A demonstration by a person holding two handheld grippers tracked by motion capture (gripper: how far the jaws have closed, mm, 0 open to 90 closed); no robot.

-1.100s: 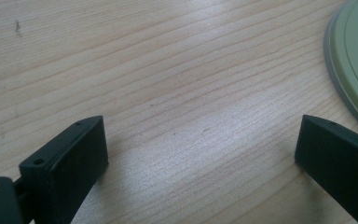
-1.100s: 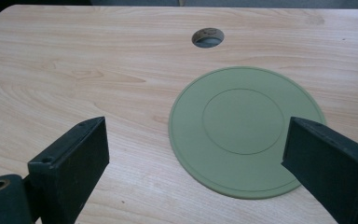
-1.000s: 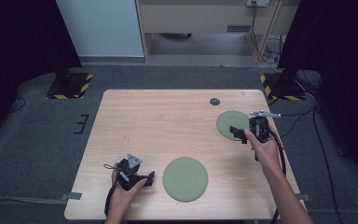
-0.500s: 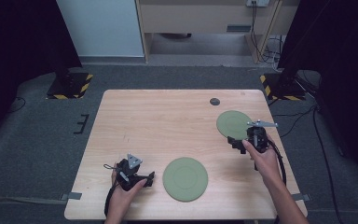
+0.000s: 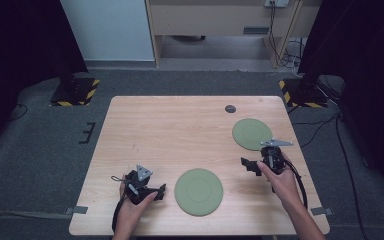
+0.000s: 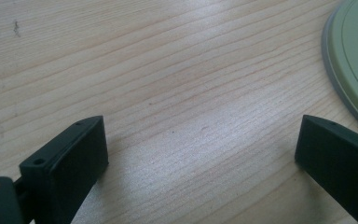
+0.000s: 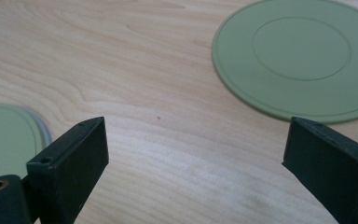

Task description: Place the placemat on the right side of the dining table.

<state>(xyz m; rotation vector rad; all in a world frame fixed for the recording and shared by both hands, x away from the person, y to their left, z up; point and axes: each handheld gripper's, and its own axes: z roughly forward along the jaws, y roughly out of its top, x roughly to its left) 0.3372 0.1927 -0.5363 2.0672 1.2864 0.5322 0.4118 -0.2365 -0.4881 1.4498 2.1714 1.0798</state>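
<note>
You are working on a pale wooden table (image 5: 180,130) with fine straight grain and rounded corners, its top smooth and matt. Two flat round green plates lie on it: the larger plate (image 5: 198,191) sits near your edge between your hands, and the smaller plate (image 5: 252,133) lies toward the far right. Both look like smooth matt plastic with a faint raised ring inside the rim; in the left gripper view the larger plate (image 6: 354,60) shows a thin grey lip at its edge, though I cannot tell whether that is a second layer beneath it. Your left gripper (image 5: 157,192) rests low over the wood just beside the larger plate, its black blocky jaws spread wide and holding nothing. Your right gripper (image 5: 246,165) hovers just on your side of the smaller plate (image 7: 303,56), jaws likewise wide apart and empty, with bare wood between them. A small dark round disc (image 5: 230,108) lies near the far edge. The left half of the table offers broad open room, and a clear strip of wood separates the two plates.
</note>
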